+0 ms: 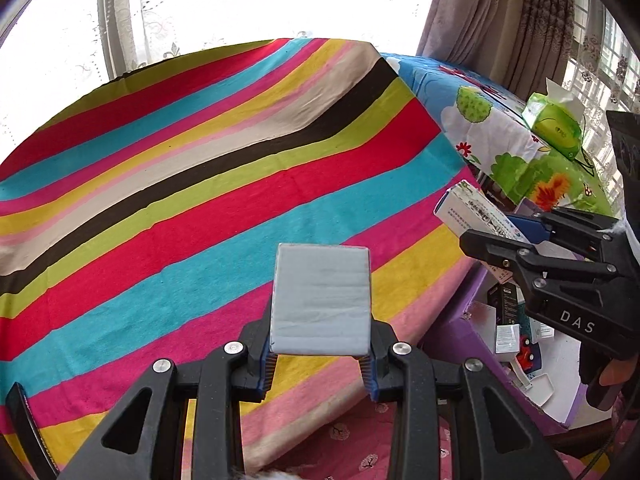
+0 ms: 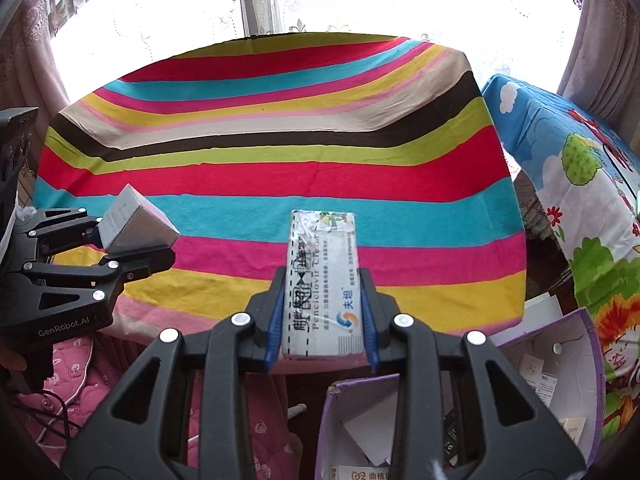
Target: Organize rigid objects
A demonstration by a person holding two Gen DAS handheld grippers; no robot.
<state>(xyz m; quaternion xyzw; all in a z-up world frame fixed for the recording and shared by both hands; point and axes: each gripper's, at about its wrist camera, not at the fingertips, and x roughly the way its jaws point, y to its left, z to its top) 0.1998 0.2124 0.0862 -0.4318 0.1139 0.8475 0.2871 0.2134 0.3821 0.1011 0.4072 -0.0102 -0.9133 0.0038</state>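
Observation:
My left gripper [image 1: 320,364] is shut on a plain grey box [image 1: 322,300] and holds it above the near edge of the striped cloth [image 1: 200,184]. It also shows in the right wrist view [image 2: 132,248], with the grey box [image 2: 132,220] at the left. My right gripper [image 2: 322,340] is shut on a white medicine carton [image 2: 322,280] printed with black and blue text, above the cloth's [image 2: 280,152] near edge. In the left wrist view the right gripper [image 1: 496,236] holds the carton [image 1: 472,210] at the right.
A purple box [image 2: 576,364] holding several small cartons and cards stands low at the right, beside the table; it also shows in the left wrist view [image 1: 452,332]. A green tissue pack [image 1: 554,124] lies on the cartoon-print cloth [image 1: 500,148] at the right. Curtains and a bright window are behind.

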